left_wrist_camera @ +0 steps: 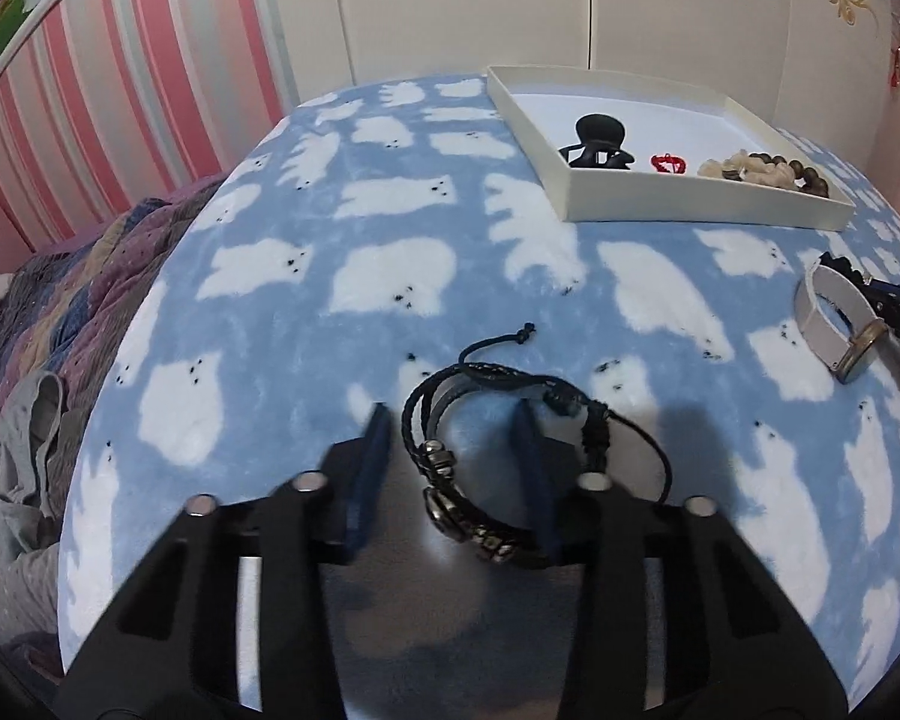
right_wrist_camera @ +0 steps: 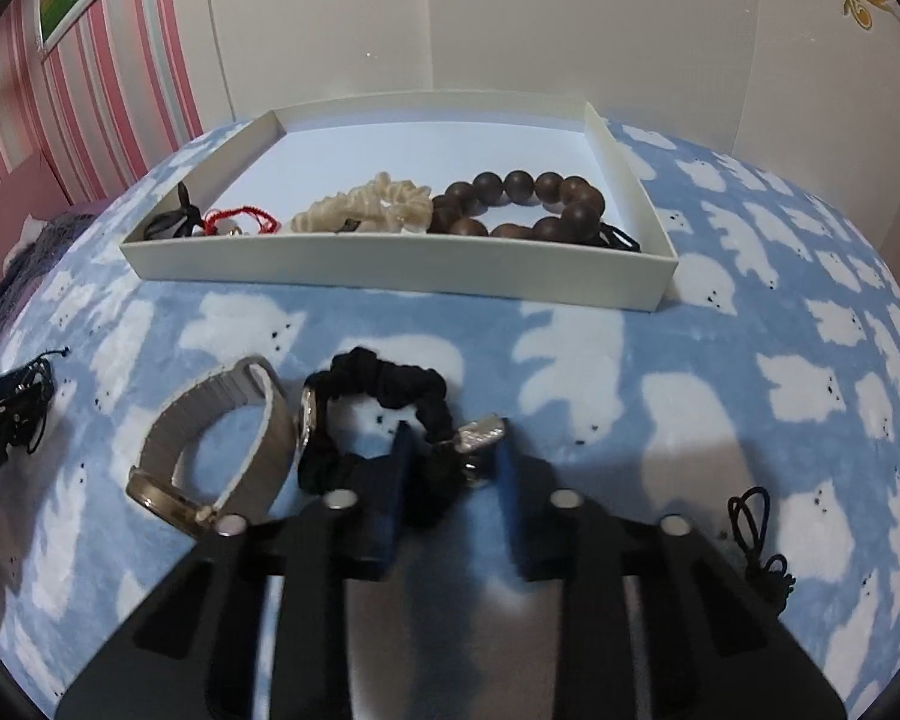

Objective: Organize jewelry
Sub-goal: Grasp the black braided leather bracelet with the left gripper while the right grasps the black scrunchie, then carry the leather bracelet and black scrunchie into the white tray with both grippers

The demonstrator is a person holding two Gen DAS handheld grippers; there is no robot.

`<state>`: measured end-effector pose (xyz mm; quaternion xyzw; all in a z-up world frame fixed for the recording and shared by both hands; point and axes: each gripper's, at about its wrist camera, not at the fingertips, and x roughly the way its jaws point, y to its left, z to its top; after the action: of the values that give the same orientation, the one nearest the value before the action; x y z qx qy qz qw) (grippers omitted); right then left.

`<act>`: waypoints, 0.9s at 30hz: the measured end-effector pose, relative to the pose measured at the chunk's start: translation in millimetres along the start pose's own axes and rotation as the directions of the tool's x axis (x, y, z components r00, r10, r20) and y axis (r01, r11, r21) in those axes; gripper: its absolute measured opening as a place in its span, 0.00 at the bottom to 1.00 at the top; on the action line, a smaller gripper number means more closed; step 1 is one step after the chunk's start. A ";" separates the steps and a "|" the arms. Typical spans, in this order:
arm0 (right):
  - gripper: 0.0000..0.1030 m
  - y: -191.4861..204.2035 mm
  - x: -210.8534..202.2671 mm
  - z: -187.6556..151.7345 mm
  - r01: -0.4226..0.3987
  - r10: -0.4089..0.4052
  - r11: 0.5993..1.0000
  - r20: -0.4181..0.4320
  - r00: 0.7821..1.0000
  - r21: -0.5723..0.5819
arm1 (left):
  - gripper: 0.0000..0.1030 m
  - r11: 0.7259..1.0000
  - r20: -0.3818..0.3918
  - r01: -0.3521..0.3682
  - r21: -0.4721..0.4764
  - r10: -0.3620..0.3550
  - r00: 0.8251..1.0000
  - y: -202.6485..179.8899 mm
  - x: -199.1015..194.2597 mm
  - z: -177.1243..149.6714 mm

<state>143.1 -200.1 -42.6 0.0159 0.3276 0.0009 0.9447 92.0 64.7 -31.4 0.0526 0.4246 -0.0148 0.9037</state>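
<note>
Both wrist views of a jewelry-sorting task on a bench covered by a blue fleece cloth (left_wrist_camera: 306, 312) printed with white bears.

The white tray (right_wrist_camera: 390, 267) stands at the far side and already holds five pieces along its near wall: a black claw clip (left_wrist_camera: 597, 141), a red cord charm (right_wrist_camera: 240, 219), a cream scrunchie (right_wrist_camera: 366, 210), a dark wooden bead bracelet (right_wrist_camera: 522, 204), and a black hair tie (right_wrist_camera: 621, 238) at the tray's right end.

Four pieces lie outside the tray. The left gripper (left_wrist_camera: 450, 426) has its fingers spread around a black braided leather bracelet (left_wrist_camera: 486, 438), one blue pad to the left of the band and one inside its loop, not yet closed on it. The right gripper (right_wrist_camera: 453, 438) has its fingers also spread, bracketing the metal-charm end of a black scrunchie (right_wrist_camera: 390, 384); whether the pads touch the fabric cannot be told. Just left of that scrunchie, touching it, lies a silver mesh-band watch (right_wrist_camera: 210, 444). A small black knotted cord (right_wrist_camera: 756, 534) lies apart at the near right.

Progress is judged at somewhat past half: five items placed, two about to be grasped, two untouched.

No brand is legible. Pale letters show on the black gripper part at each view's edge, too cropped to read.
</note>
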 end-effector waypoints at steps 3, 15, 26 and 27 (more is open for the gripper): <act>0.19 -7.1 -11.2 -0.8 -0.005 0.003 1.000 0.050 0.999 0.031 | 0.09 0.999 0.022 0.030 -0.011 -0.029 0.999 1.9 -3.9 -0.3; 0.19 -36.4 -75.4 -6.9 0.080 -0.097 0.994 0.276 0.956 0.071 | 0.09 0.999 0.251 0.011 -0.039 -0.001 0.968 -24.2 -45.3 12.7; 0.19 -58.5 -77.3 -22.8 0.087 -0.112 0.992 0.293 0.949 0.095 | 0.09 0.998 0.353 0.045 -0.038 -0.029 0.935 -74.5 -54.6 29.1; 0.19 -59.6 -75.6 -24.1 0.082 -0.107 0.992 0.289 0.951 0.096 | 0.09 0.998 0.350 0.046 -0.037 -0.030 0.936 -76.3 -52.8 29.4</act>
<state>68.3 -259.8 -16.5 0.0392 0.1837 -0.0603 0.9803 75.4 -15.3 21.6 0.0207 0.2588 -0.0317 0.9652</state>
